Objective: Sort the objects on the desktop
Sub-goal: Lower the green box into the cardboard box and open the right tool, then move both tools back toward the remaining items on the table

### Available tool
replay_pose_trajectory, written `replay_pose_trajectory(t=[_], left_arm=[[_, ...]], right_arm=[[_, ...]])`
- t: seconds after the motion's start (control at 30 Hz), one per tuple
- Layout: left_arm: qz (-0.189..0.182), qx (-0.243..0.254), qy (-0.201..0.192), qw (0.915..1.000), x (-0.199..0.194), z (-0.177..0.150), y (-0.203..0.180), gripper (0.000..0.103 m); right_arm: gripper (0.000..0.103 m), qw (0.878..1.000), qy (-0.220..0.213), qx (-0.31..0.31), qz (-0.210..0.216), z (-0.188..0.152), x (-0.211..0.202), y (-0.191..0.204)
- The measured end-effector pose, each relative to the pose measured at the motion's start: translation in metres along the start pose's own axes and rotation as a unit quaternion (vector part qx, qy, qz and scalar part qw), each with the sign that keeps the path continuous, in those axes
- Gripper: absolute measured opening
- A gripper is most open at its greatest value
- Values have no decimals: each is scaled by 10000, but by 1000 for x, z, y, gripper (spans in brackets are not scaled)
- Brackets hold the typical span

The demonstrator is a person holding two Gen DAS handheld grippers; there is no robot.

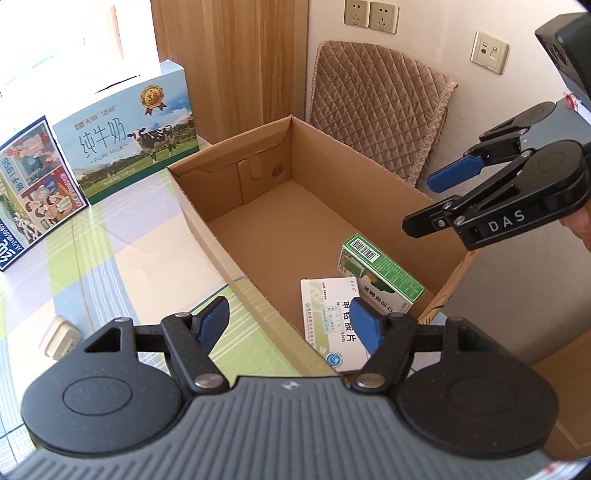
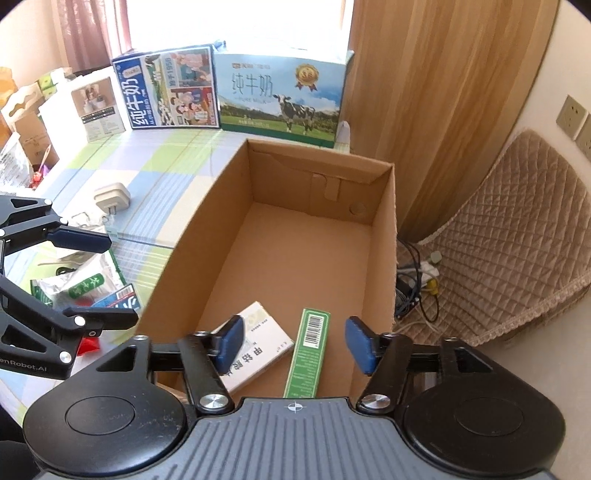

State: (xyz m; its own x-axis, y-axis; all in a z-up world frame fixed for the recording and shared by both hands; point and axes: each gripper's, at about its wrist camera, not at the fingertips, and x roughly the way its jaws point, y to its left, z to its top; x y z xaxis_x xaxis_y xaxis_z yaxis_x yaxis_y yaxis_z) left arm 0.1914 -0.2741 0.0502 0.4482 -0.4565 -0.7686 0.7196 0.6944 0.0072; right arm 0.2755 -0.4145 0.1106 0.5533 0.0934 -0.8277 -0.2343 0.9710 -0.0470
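Cardboard box (image 1: 373,173) open at the top, standing on a checked tablecloth (image 1: 110,254), with two medicine cartons lying on its floor at the near end: a white carton (image 1: 328,314) and, just beside it, a green carton (image 1: 384,273). Left gripper (image 1: 290,325) is spread above the near rim of the box, nothing between its blue pads. Right gripper (image 2: 295,343) is likewise spread, hanging over the white carton (image 2: 258,347) and green carton (image 2: 308,354) without touching either.

Left wrist view alone shows the right gripper (image 1: 428,203) from the side, over the right wall of the box, its jaws parted and empty; also wall sockets (image 1: 371,16) above a quilted chair cover (image 1: 380,107).

Right wrist view alone shows the left gripper (image 2: 118,277) over a heap of packets (image 2: 88,284) left of the box (image 2: 321,229), a white plug adapter (image 2: 112,197) on the cloth (image 2: 155,173), and tangled cables (image 2: 417,284) on the floor beyond the right wall.

Both views show two milk cases behind the box: one with a cow (image 1: 136,136) (image 2: 280,99), one with cartoon panels (image 1: 33,184) (image 2: 166,92).
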Motion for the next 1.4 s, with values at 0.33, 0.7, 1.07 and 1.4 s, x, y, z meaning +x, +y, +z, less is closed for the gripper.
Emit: replay_pose_trajectory(t=[0.33, 0.7, 1.07, 1.4], left_arm=[[220, -6, -74, 9997, -33, -11, 13, 80], [484, -72, -123, 9987, -72, -38, 39, 94], [885, -65, 82, 9960, -105, -81, 78, 101], [1204, -210, 295, 9921, -131, -134, 128, 102]], right_arm=[[92, 9994, -175, -303, -35, 6, -23, 28], [101, 9978, -275, -591, 153, 16, -38, 64], [101, 9943, -265, -912, 480, 21, -34, 118], [101, 9851, -206, -1468, 869, 12, -22, 181]])
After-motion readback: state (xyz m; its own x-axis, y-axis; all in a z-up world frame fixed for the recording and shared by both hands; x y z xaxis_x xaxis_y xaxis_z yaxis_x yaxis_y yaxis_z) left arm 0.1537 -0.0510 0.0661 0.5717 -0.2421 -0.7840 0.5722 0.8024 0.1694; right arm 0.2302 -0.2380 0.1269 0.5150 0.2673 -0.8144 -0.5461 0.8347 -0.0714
